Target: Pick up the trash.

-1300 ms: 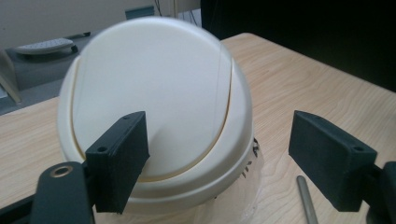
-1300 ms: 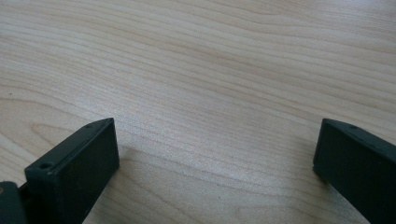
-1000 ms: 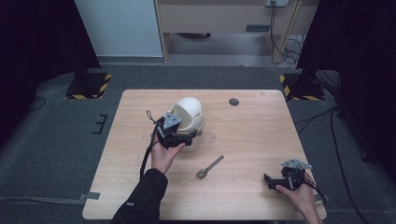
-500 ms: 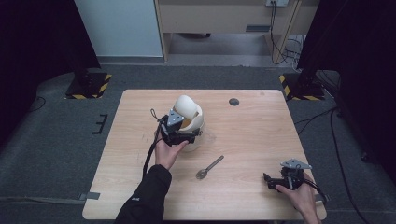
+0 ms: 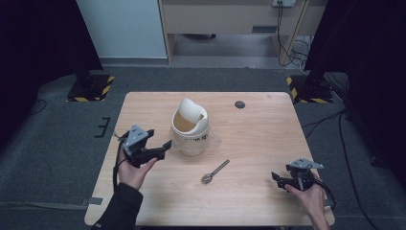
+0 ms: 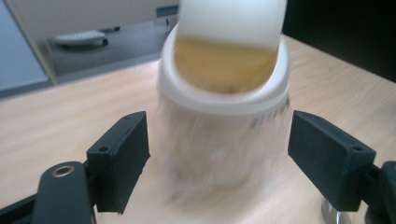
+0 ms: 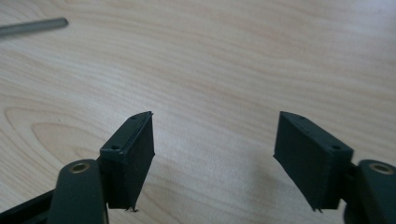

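A small white bin with a swing lid stands in the middle of the wooden table. The lid is tilted, baring a brownish inside. My left gripper hovers just left of the bin, open, jaws pointing at it and apart from it. In the left gripper view the blurred bin stands ahead of the open gripper. A metal spoon lies in front of the bin. My right gripper rests open at the front right, over bare wood; the spoon handle lies farther off.
A small dark disc lies near the table's far edge. Grey carpet surrounds the table, with black stands on striped bases at both far corners and a wooden cabinet behind.
My left gripper has drawn back from the bin to the left and toward the front. The lid has swung from closed to tilted open. The right gripper has not moved.
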Motion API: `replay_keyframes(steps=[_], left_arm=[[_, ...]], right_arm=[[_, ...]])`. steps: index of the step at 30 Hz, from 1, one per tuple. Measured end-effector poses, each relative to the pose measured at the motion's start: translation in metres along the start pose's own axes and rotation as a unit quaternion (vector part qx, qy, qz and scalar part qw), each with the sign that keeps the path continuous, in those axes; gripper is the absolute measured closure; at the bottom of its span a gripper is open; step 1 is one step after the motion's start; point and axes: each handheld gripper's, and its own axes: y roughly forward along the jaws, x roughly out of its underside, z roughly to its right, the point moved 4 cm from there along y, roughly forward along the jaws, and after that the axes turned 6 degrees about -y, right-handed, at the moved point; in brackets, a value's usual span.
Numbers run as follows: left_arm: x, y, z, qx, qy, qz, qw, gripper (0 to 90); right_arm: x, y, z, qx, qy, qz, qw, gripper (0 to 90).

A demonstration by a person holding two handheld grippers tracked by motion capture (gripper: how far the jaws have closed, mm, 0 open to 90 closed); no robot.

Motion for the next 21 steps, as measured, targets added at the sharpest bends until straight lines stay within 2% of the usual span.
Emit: replay_keyframes(steps=[6, 7, 8, 10, 13, 17, 19, 21], left_arm=[[0.046, -0.032, -0.026, -0.036, -0.027, -0.035, 0.9984, 20.2], [0.051, -0.035, -0.029, -0.039, -0.031, -0.038, 0.9981, 20.2], [0.061, -0.039, -0.033, -0.042, -0.039, -0.044, 0.9974, 20.1], [0.072, -0.042, -0.039, -0.049, -0.046, -0.051, 0.9964, 19.9], [0.088, -0.041, -0.047, -0.062, -0.052, -0.076, 0.9938, 19.8], [0.097, -0.040, -0.054, -0.065, -0.062, -0.091, 0.9918, 19.8], [0.099, -0.038, -0.055, -0.058, -0.070, -0.089, 0.9919, 19.8], [0.102, -0.035, -0.055, -0.052, -0.072, -0.099, 0.9911, 19.8]], right_arm=[[-0.020, -0.008, -0.002, -0.016, -0.011, 0.004, 0.9998, 33.0], [-0.025, -0.008, -0.005, -0.020, -0.010, 0.009, 0.9997, 33.1], [-0.028, -0.008, -0.006, -0.023, -0.019, 0.017, 0.9994, 33.0], [-0.037, -0.009, -0.012, -0.033, -0.017, 0.035, 0.9987, 33.0], [-0.048, -0.009, -0.018, -0.043, -0.032, 0.054, 0.9971, 35.6], [-0.065, -0.008, -0.024, -0.059, -0.048, 0.078, 0.9940, 36.0], [-0.073, -0.009, -0.028, -0.064, -0.060, 0.087, 0.9923, 35.8], [-0.081, -0.008, -0.031, -0.071, -0.072, 0.090, 0.9908, 34.9]])
